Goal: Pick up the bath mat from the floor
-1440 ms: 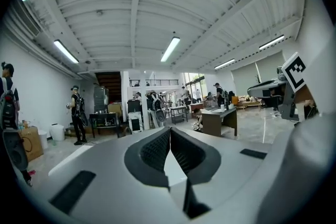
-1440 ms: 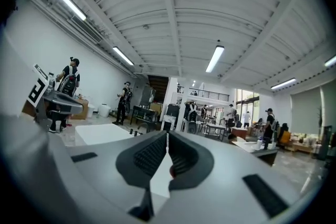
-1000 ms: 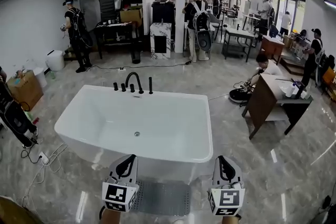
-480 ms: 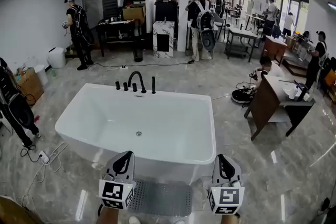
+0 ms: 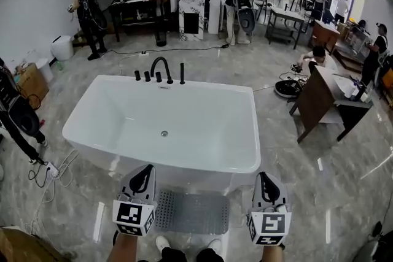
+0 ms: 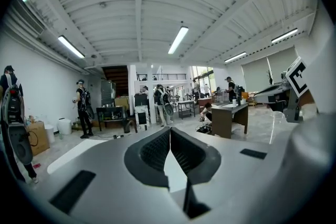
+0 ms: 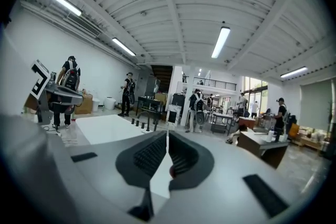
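Observation:
A grey perforated bath mat (image 5: pixel 191 212) lies flat on the marble floor, against the near side of the white bathtub (image 5: pixel 161 130). My left gripper (image 5: pixel 143 176) hangs above the mat's left end and my right gripper (image 5: pixel 265 183) just past its right end, both held level and pointing away from me. Each has its jaws shut with nothing between them. In the left gripper view the dark fingertips (image 6: pixel 157 149) meet along a line, and the left gripper (image 6: pixel 169 136) points across the hall; the right gripper (image 7: pixel 167 142) does the same. The mat is outside both gripper views.
A black faucet set (image 5: pixel 161 72) stands on the tub's far rim. My shoes (image 5: pixel 163 245) are at the mat's near edge. A brown desk (image 5: pixel 319 101) stands to the right, cables and a power strip (image 5: pixel 51 172) lie on the left floor, and several people stand around the hall.
The head view has tipped downward: the tub and mat sit higher in frame, more of the mat shows, and my shoes have come into view. Both grippers stay shut.

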A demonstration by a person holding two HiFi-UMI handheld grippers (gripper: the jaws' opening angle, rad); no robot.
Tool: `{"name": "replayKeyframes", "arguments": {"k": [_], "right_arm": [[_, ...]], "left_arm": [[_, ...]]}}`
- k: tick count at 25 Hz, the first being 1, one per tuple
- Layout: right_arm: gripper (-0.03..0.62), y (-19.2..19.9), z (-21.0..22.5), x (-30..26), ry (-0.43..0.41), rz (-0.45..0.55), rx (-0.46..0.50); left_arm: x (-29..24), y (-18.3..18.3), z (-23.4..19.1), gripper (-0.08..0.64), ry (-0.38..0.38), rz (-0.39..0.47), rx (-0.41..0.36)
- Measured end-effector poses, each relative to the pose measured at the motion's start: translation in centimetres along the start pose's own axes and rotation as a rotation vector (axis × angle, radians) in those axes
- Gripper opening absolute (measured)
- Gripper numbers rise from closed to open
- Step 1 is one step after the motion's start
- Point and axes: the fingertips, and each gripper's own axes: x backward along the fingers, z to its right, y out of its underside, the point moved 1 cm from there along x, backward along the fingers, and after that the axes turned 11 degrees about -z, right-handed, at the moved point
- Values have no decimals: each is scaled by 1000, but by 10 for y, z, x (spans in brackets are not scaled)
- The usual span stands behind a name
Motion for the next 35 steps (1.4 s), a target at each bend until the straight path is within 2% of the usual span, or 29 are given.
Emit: {"name": "replayKeyframes", "arguments": {"k": [5, 9, 16, 21, 31, 35], "right_arm": [[23, 27, -8, -36, -8, -40, -13], [23, 72, -15, -55, -34, -116, -27], [23, 183, -33, -108, -69, -240, -35], [23, 269, -46, -144, -88, -304, -29], [23, 438, -75, -227, -97, -386, -64], [23, 497, -81, -266, -96, -385, -57]], "left_arm": [[-32, 30, -10, 9, 8, -42, -7], [-51, 76, -3, 9, 24, -123, -5], [-98, 189, 0, 11, 38, -233, 46], [-128, 284, 7, 11, 37, -316, 79], [-210, 451, 22, 11, 59, -379, 39], [-247, 511, 23, 11, 59, -376, 52]]}}
